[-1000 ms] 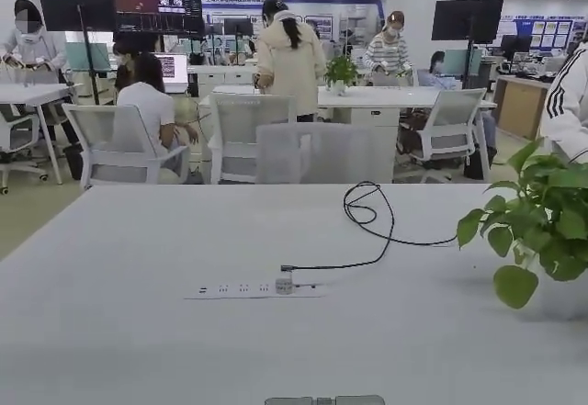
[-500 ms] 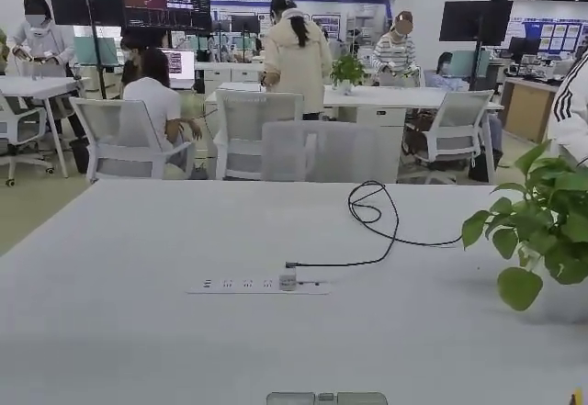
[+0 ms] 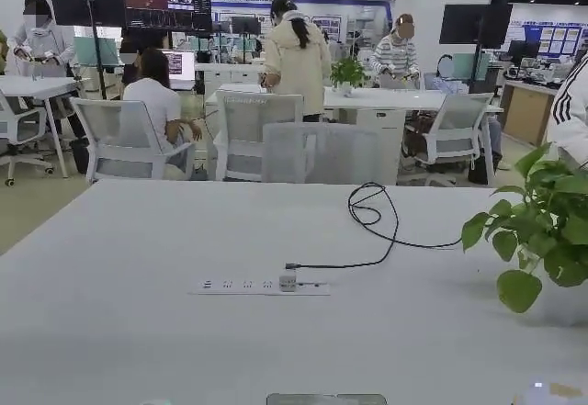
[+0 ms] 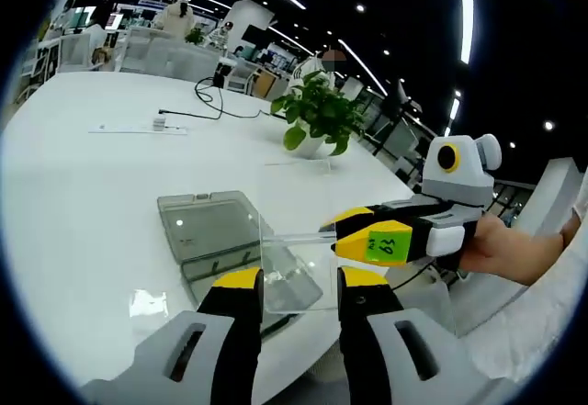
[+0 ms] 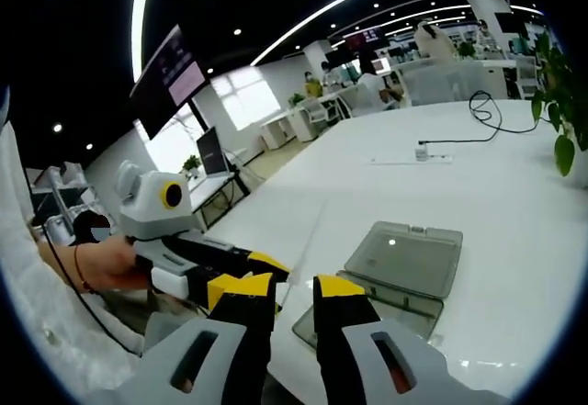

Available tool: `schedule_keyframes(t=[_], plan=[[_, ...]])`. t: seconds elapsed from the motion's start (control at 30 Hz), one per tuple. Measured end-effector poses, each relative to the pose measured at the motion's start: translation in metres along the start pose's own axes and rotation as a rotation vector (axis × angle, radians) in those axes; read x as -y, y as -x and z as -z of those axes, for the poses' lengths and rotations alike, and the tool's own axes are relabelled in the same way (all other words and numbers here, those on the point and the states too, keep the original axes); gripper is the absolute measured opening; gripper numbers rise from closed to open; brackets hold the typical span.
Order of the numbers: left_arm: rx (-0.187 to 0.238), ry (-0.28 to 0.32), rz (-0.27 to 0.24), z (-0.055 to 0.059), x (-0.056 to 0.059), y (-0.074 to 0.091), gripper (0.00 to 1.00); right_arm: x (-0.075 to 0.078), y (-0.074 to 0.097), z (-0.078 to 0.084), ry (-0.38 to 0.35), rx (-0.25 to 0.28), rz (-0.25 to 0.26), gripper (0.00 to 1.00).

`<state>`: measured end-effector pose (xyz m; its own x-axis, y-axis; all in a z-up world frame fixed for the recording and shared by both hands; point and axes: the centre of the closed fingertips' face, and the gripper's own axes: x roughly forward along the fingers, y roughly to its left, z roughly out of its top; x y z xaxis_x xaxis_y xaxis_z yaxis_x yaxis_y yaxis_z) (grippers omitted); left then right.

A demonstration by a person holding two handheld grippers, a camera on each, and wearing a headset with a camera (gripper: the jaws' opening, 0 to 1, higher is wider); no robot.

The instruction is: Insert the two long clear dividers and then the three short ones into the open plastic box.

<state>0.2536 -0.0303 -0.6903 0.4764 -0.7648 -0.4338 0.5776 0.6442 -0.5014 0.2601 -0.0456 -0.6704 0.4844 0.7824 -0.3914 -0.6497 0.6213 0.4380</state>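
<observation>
Looking along the right gripper (image 5: 294, 290), we find its yellow-tipped jaws standing a little apart. Whether they pinch anything, we cannot tell. The left gripper (image 4: 299, 281) has its jaws spread wide.

In the left gripper view a clear divider (image 4: 289, 263) stands upright just beyond those spread jaws. Its top edge runs to the tips of the right gripper, which comes in from 3 o'clock with a hand behind it.

Under the divider the open plastic box (image 5: 390, 306) rests on the white table (image 3: 138, 267), near the table's front edge. Its lid (image 5: 413, 256) is folded back flat on the far side. In the head view a sliver of that lid shows at 6 o'clock, at the very bottom edge.

Farther out, toward 12 o'clock from the box, a flat power strip (image 3: 248, 286) lies on the table. A black cable (image 3: 386, 230) is plugged into it and curls away in a loop. A potted plant (image 3: 542, 230) stands at 3 o'clock in the head view, near the table's right side.

Beyond the table's far edge are mesh chairs (image 3: 317, 152) and more white tables, and behind them people sit and stand — one in a pale coat (image 3: 296, 56) at 12 o'clock.
</observation>
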Motion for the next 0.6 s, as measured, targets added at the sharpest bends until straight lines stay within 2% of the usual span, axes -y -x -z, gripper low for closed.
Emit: schedule_keyframes(t=[0.1,0.33,0.47,0.53,0.57,0.6], plan=[[-0.014,-0.032,-0.001,0.0015,0.0013,-0.0009,0.30,0.0011,-0.0009,-0.0005,-0.019,0.004,0.011,0.15],[-0.018,-0.048,0.001,0.0011,0.0020,-0.0018,0.30,0.0032,-0.0026,0.0016,-0.077,-0.001,0.026,0.08],[-0.003,-0.043,0.004,-0.0008,0.0024,-0.0041,0.31,0.0036,-0.0033,-0.0008,-0.096,0.015,0.046,0.07],[-0.021,-0.059,0.008,0.0033,0.0019,-0.0046,0.25,0.0057,-0.0031,-0.0016,-0.100,0.017,0.061,0.07],[-0.013,-0.065,0.012,0.0028,0.0023,-0.0048,0.26,0.0055,-0.0031,-0.0018,-0.106,0.015,0.055,0.07],[-0.008,-0.047,0.016,0.0026,0.0031,-0.0049,0.27,0.0057,-0.0030,-0.0019,-0.111,0.015,0.056,0.07]])
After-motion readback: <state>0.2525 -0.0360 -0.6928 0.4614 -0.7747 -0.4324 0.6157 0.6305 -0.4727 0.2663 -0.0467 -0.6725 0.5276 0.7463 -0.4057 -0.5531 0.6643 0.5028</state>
